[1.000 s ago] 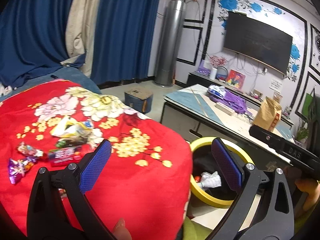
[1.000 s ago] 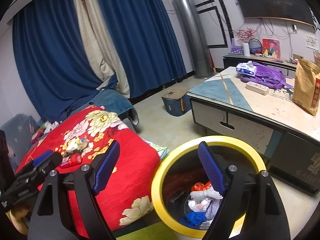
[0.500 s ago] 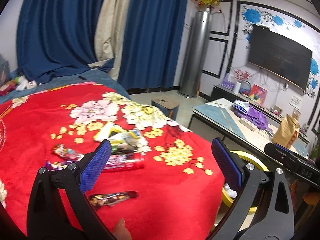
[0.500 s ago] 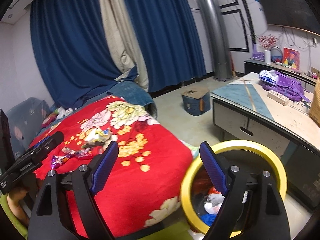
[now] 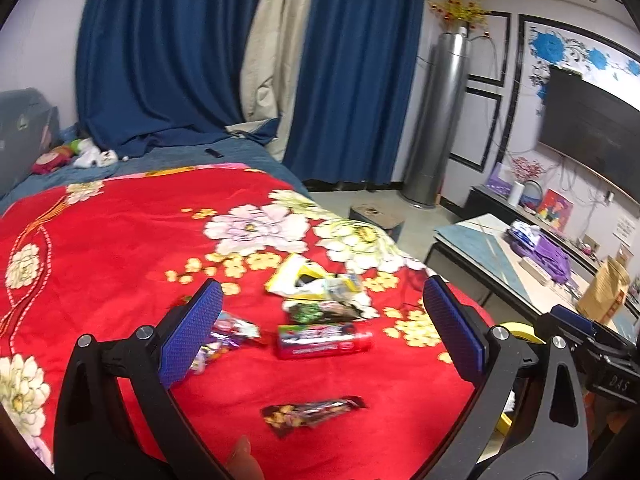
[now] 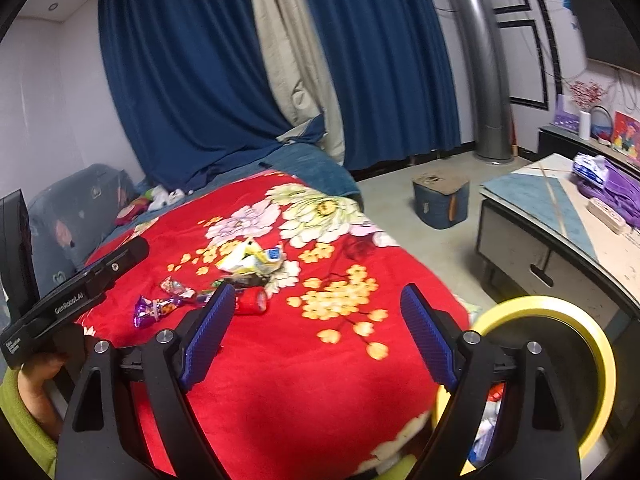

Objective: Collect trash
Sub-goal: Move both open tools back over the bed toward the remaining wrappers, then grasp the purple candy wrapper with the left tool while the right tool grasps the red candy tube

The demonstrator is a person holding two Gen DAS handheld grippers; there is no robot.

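Note:
Several wrappers lie on the red flowered blanket (image 5: 120,248): a red tube packet (image 5: 324,341), a yellow-white bag (image 5: 316,280), a dark green wrapper (image 5: 320,312), purple candy wrappers (image 5: 230,330) and a brown bar wrapper (image 5: 312,414). My left gripper (image 5: 318,332) is open and empty above them. My right gripper (image 6: 320,334) is open and empty over the blanket's near edge; the wrappers (image 6: 248,264) lie beyond it. The yellow-rimmed trash bin (image 6: 560,344) stands at the right, with trash inside.
A low table (image 6: 560,216) with a purple bag and a paper bag stands to the right. A blue box (image 6: 440,200) sits on the floor. Blue curtains and a silver column stand behind. Toys lie at the bed's far end.
Both grippers have swung left from over the trash bin toward the blanket. The wrappers now sit between the left fingers, and the bin has slid to the right edge.

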